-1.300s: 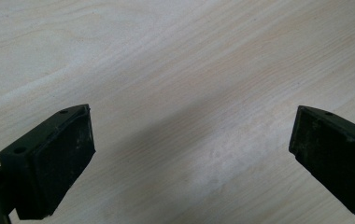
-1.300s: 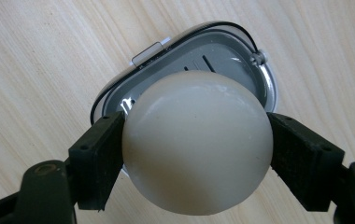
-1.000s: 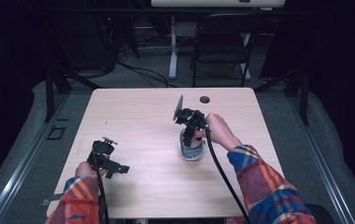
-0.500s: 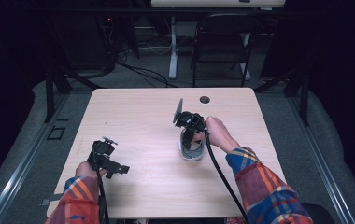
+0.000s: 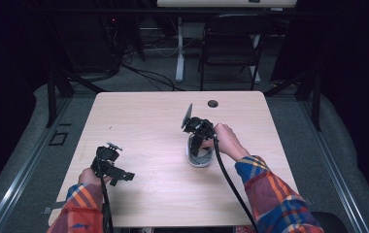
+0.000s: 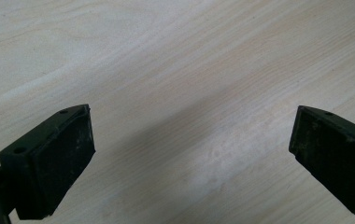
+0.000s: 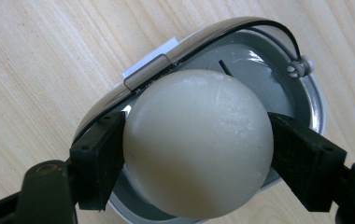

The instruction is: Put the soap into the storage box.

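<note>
Dark room beyond; pale wood bench [image 5: 153, 194] under the work, small round hole [image 5: 213, 103] near its far edge. Right gripper [image 7: 196, 154] pinching a white egg-shaped ball [image 7: 198, 144], fingers [image 7: 98, 158] pressed on both its sides, held directly over a grey oval dish [image 7: 306, 93] with a chrome rim and a thin black wire looped inside. Dish [image 5: 198, 156] right of bench centre, toward the right edge, gripper [image 5: 198, 138] pointing down into it.

Against one second ago: right gripper, hand and dish shifted at most very slightly; grip on the ball not visible in the earlier high view.

Left gripper [image 5: 109, 165] near the front-left corner, unchanged in place. Fingers [image 6: 54, 158] spread wide over bare wood, nothing between.
</note>
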`<state>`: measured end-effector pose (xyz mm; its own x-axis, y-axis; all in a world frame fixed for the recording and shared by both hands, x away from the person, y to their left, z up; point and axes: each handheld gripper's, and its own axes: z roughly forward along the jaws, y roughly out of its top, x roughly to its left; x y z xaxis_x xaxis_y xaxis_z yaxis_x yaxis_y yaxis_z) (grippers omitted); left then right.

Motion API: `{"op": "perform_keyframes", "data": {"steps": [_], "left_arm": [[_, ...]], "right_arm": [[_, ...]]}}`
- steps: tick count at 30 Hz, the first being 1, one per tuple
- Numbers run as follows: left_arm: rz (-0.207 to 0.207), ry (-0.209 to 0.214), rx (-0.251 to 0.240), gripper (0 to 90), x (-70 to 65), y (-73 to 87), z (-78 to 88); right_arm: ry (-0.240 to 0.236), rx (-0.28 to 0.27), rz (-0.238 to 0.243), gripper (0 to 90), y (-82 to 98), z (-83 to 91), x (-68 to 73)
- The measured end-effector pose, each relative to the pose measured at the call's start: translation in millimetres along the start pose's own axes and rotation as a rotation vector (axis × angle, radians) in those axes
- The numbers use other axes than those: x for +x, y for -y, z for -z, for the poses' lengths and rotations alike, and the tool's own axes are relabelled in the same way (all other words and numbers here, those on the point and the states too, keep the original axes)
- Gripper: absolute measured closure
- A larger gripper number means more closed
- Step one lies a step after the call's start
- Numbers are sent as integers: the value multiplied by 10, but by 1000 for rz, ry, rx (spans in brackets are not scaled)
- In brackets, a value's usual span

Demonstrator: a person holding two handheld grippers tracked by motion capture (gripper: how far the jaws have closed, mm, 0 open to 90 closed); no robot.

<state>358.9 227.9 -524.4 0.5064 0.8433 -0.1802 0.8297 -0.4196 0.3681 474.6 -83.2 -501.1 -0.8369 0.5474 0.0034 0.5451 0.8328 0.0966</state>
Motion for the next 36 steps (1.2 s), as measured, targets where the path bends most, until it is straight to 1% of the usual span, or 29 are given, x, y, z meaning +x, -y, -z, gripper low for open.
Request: {"op": "perform_keyframes", "data": {"steps": [5, 6, 8, 10, 13, 14, 15, 16, 17, 19, 21, 22, 25, 27, 29, 30, 32, 33, 36], "left_arm": [[-1, 1, 2, 1, 0, 0, -2], [-1, 1, 2, 1, -1, 0, -2], [-1, 1, 2, 1, -1, 0, -3], [-1, 2, 3, 1, 0, 0, -3], [-2, 2, 3, 1, -3, -1, -5], [-5, 2, 4, 1, -1, -1, -5], [-4, 2, 3, 1, -1, -1, -5], [-4, 2, 3, 1, -1, -1, -5], [-4, 2, 4, 1, -1, -1, -6], [-9, 1, 5, 1, 1, -3, -8], [-9, 1, 4, 1, -2, -3, -9], [-8, 1, 4, 1, -3, -3, -8], [-7, 1, 3, 1, -5, -2, -8], [-7, 1, 3, 1, -5, -2, -8], [-9, 1, 4, 0, -4, -3, -8], [-9, 2, 4, 1, -4, -3, -8], [-9, 1, 3, 1, -4, -3, -8], [-8, 2, 4, 1, -4, -3, -8], [-9, 3, 5, 1, -5, -3, -8]], "right_arm": [[-3, 0, -15, 222, 5, 1, -8], [0, -1, -9, 222, 9, -1, -16], [-3, 4, -15, 221, 12, 5, -18], [-9, -6, -21, 224, 27, 22, -24], [-11, -1, -17, 223, 39, 36, -41], [-14, -12, -25, 223, 49, 31, -38], [-9, -17, -17, 223, 56, 30, -44], [-8, -9, -15, 224, 60, 41, -48], [-11, -15, -23, 224, 71, 41, -45], [-10, -16, -21, 226, 88, 53, -51], [-3, -27, -15, 226, 112, 66, -56], [-3, -39, -20, 227, 126, 74, -55], [1, -35, -21, 219, 156, 119, -60], [5, -50, -26, 221, 179, 131, -53], [13, -52, -18, 221, 200, 156, -51], [15, -60, -23, 223, 215, 166, -46], [21, -60, -7, 223, 241, 199, -57], [23, -70, -16, 223, 259, 210, -53], [31, -82, -17, 221, 312, 251, -62]]}}
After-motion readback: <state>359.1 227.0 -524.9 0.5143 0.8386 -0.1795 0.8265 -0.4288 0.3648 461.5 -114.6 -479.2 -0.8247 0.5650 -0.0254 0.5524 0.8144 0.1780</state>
